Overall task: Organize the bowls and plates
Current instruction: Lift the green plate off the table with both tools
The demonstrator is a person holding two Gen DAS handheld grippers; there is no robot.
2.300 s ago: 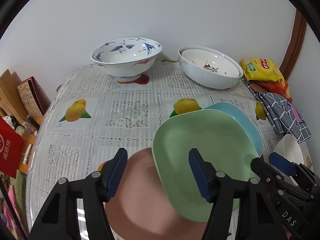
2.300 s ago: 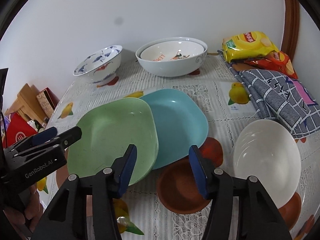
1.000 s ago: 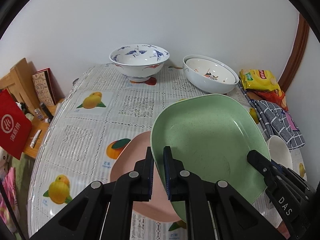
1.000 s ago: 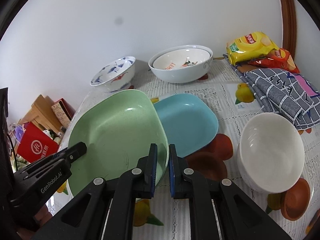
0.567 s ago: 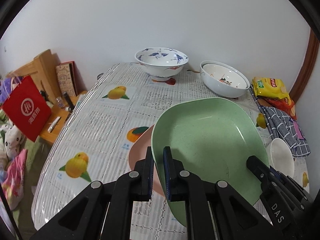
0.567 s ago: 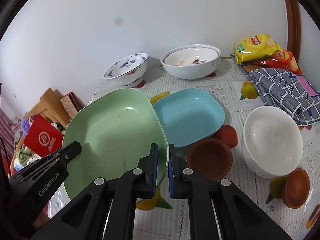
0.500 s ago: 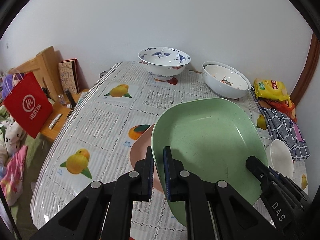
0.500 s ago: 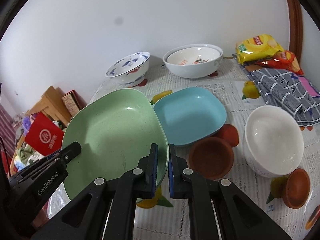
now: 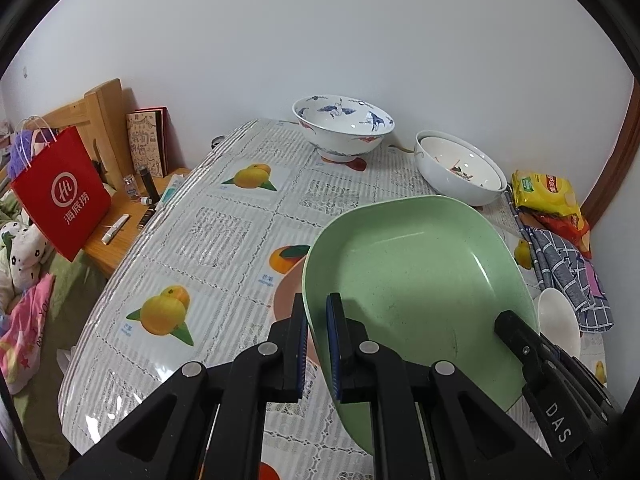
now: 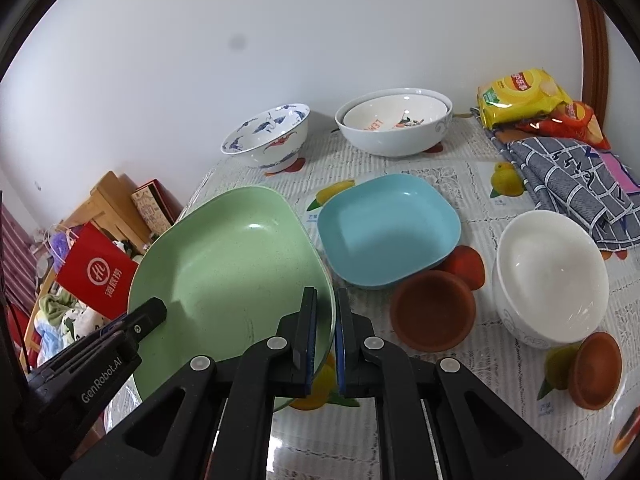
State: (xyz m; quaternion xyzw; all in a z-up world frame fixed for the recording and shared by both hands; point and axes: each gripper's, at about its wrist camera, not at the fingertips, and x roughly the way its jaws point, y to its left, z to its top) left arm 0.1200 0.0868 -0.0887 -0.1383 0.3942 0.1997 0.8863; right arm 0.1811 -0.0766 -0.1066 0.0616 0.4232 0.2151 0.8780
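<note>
While both our grippers, left (image 9: 317,344) and right (image 10: 325,332), clamp opposite rims of the green plate (image 10: 224,272), we hold it above the table's (image 9: 208,240) left edge; blue plate (image 10: 390,228), pink plate (image 9: 286,292) and bowls wait unstacked.

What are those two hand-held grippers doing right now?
Left hand-held gripper: shut on the green plate, at its left rim.
Right hand-held gripper: shut on the same plate, at its right rim.

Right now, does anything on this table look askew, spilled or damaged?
Nothing spilled or broken. The only thing off level is the green plate, tilted above the table because the left gripper and right gripper each clamp an edge of it.
</note>
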